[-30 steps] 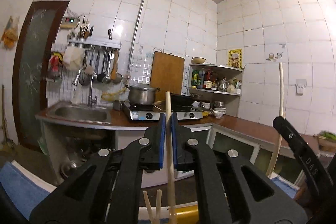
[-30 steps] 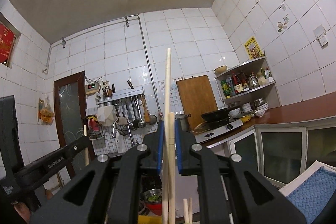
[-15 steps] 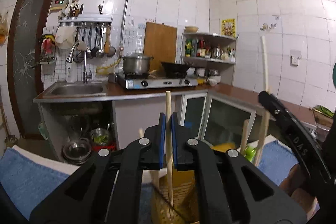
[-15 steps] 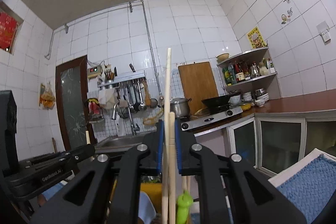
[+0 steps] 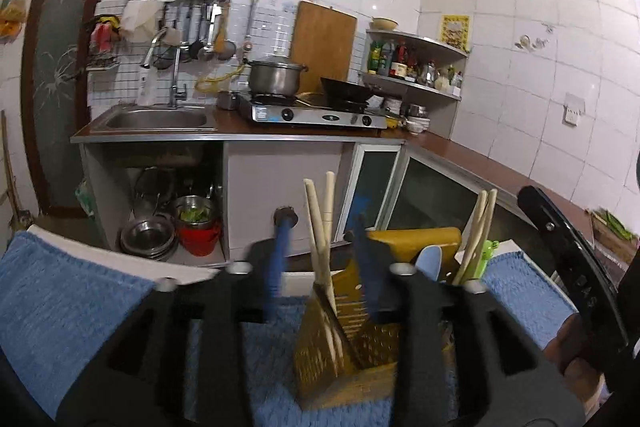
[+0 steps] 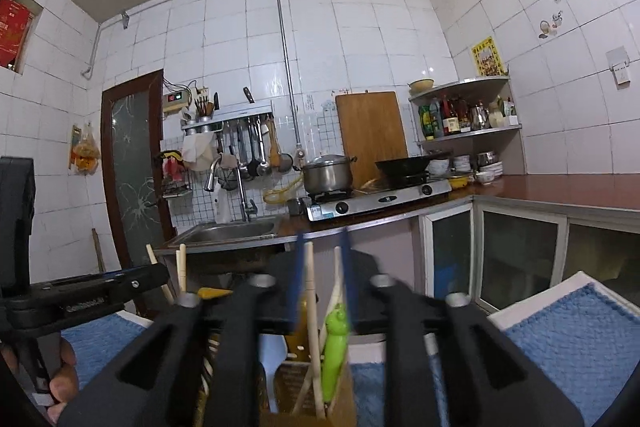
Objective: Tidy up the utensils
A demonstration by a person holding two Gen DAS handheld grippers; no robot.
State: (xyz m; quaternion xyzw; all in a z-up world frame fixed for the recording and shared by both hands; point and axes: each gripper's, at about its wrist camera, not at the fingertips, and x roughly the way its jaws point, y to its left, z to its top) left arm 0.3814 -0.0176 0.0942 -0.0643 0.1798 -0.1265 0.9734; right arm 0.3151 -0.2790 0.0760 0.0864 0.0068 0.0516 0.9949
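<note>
- Standing open over the holder (image 5: 340, 355), the left gripper (image 5: 322, 259) has its blue pads spread, with a pair of chopsticks (image 5: 320, 227) rising between them, touching neither pad as far as I can tell.
- Those chopsticks lean together in the holder's left compartment, tips down, so that seems where they were meant to go.
- The right gripper (image 6: 322, 279) is open too, its pads either side of another pale stick (image 6: 310, 291), which stands free in the holder (image 6: 296, 379).
- Beside that stick sits a green utensil (image 6: 335, 351), and to its left a pale blue spoon (image 6: 272, 359); from the left camera the same spoon (image 5: 430, 259) and green piece (image 5: 486, 255) show in the far right compartment.
- A second pair of sticks (image 5: 478, 231) leans there as well, so like seems to be kept with like.
- The holder is perforated yellow plastic, probably to drain, and stands on a blue towel (image 5: 72, 315) that should stop it sliding.
- Both tools hang just above the rim; lifting straight up looks safest, since a sideways pull could catch a stick.
- Beyond, the sink (image 5: 156, 121), stove (image 5: 316, 113) and pot (image 5: 276, 77) line the far counter.
</note>
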